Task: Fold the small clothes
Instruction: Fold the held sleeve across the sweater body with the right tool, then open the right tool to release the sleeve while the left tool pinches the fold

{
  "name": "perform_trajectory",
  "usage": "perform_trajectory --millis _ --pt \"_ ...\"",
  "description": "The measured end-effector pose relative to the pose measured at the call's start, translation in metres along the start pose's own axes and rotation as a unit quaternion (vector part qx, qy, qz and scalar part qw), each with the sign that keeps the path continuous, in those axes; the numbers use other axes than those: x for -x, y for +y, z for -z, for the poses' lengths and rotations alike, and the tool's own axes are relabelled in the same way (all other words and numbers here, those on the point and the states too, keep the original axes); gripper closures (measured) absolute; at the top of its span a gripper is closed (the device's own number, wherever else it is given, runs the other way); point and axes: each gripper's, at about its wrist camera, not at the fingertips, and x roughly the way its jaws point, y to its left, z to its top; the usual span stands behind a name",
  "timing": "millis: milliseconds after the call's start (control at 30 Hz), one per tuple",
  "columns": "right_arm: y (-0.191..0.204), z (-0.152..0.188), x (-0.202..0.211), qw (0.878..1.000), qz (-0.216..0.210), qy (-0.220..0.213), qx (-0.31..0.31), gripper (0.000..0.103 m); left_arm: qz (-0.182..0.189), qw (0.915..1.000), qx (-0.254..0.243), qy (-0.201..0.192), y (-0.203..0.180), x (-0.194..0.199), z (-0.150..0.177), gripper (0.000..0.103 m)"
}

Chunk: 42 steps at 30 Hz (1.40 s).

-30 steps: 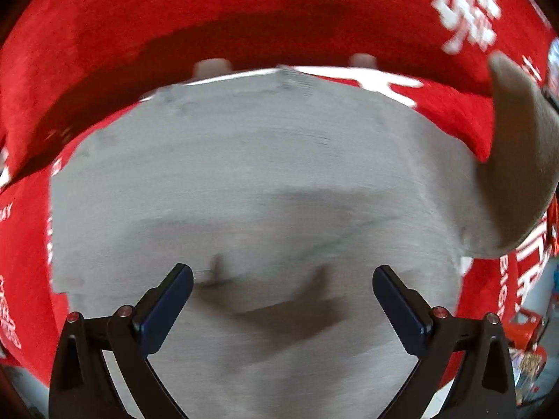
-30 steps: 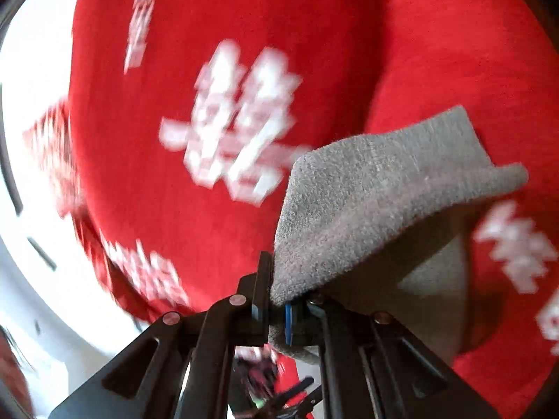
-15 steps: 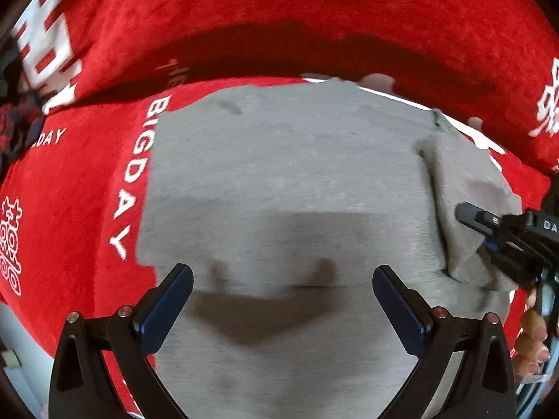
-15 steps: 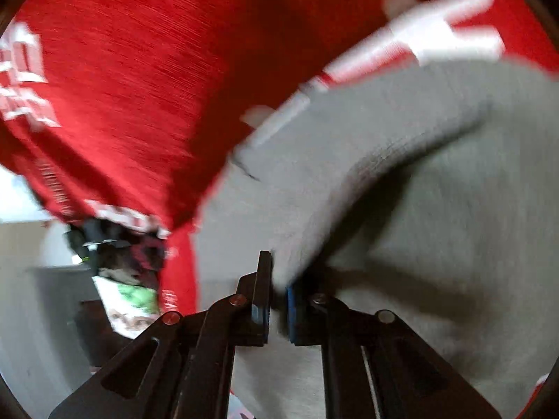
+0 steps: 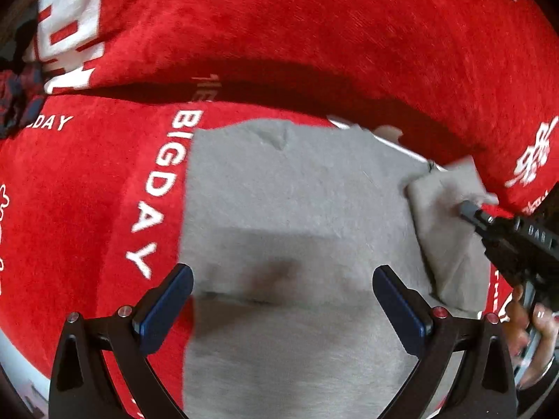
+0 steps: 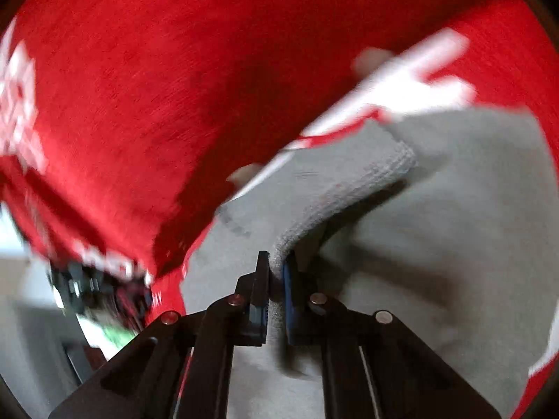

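Note:
A grey knitted garment (image 5: 297,216) lies flat on a red cover. My left gripper (image 5: 279,296) is open and empty, hovering over the garment's near part. My right gripper (image 6: 276,272) is shut on a fold of the grey garment (image 6: 349,188) and holds that edge lifted and turned over the flat part. In the left wrist view the right gripper (image 5: 468,209) shows at the right edge, with the folded flap (image 5: 450,230) of the garment under it.
The red cover (image 5: 87,209) has white lettering reading BIG DAY and white characters. A red cushion (image 5: 314,28) rises behind the garment. A dark checked item (image 5: 14,94) lies at the far left. A hand (image 5: 531,335) holds the right gripper.
My right gripper has carried the garment's edge from up in the air down over the flat part, making a folded flap. The left gripper's view has shifted right along the garment.

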Motion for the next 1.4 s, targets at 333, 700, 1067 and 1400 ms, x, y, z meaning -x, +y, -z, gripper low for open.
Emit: perform_trajectory --millis 333,700,1067,1400 --pt "0.082 0.065 -0.078 0.956 0.098 0.158 0.229 0.089 0.02 0.9988 0.035 0.028 0.03 -0.01 -0.002 0.0" --pt "-0.032 0.066 0.026 0.991 0.048 0.123 0.002 0.074 0.094 0.9916 0.041 0.079 -0.013 -0.059 -0.016 0.0" --pt "-0.141 0.086 0.092 0.968 -0.013 -0.002 -0.249 0.074 0.116 0.9888 0.021 0.092 -0.051 -0.08 -0.034 0.096" --pt "-0.171 0.062 0.122 0.945 -0.001 -0.108 -0.308 0.097 0.129 0.99 -0.017 0.055 -0.053 -0.037 -0.024 0.096"
